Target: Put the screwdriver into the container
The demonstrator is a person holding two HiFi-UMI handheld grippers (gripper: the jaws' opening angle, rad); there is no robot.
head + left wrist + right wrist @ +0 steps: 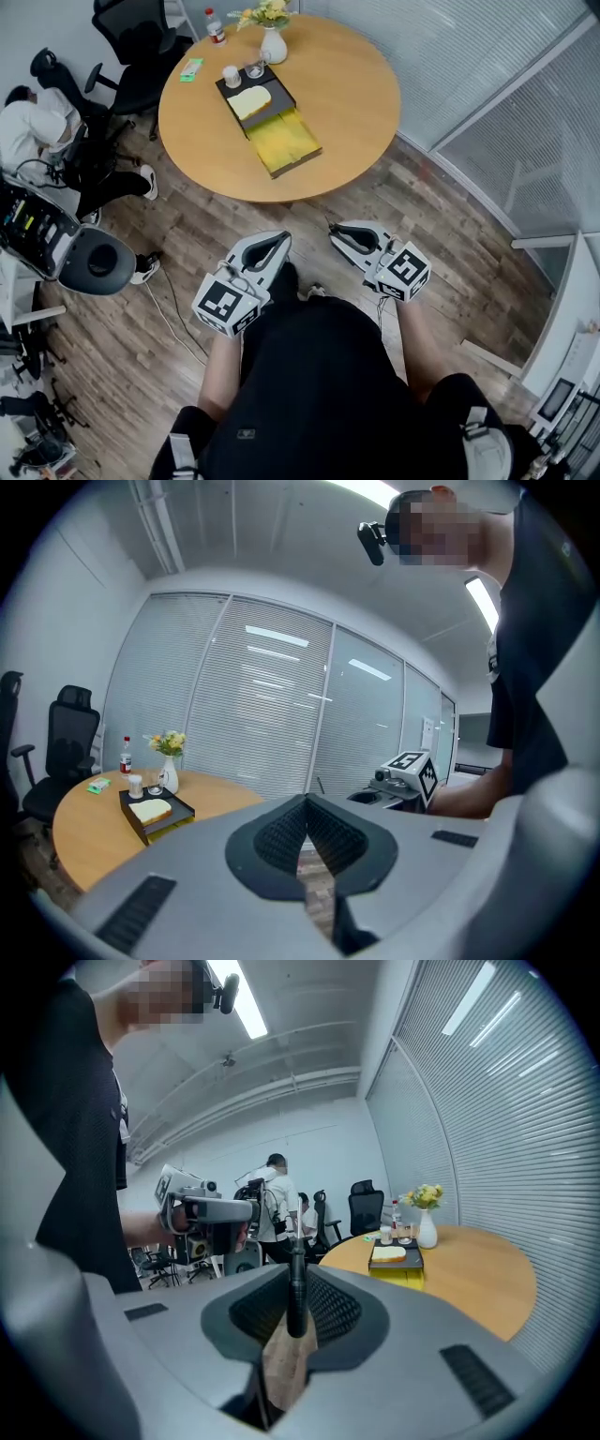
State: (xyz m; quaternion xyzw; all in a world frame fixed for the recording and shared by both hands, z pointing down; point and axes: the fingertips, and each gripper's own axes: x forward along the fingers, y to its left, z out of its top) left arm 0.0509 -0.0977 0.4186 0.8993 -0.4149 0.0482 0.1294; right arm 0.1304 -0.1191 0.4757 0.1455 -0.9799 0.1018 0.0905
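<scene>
Right gripper view shows the right gripper [292, 1277] clamped on the screwdriver [296, 1305], the left gripper [307, 803] closed on nothing, and the container [286, 142] toward the table's [361, 89] near edge, well apart: carrying and placing remain.

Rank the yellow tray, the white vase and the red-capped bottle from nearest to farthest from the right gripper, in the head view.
1. Yellow tray, on the table, near side.
2. White vase, far side.
3. Red-capped bottle, far left edge.
</scene>
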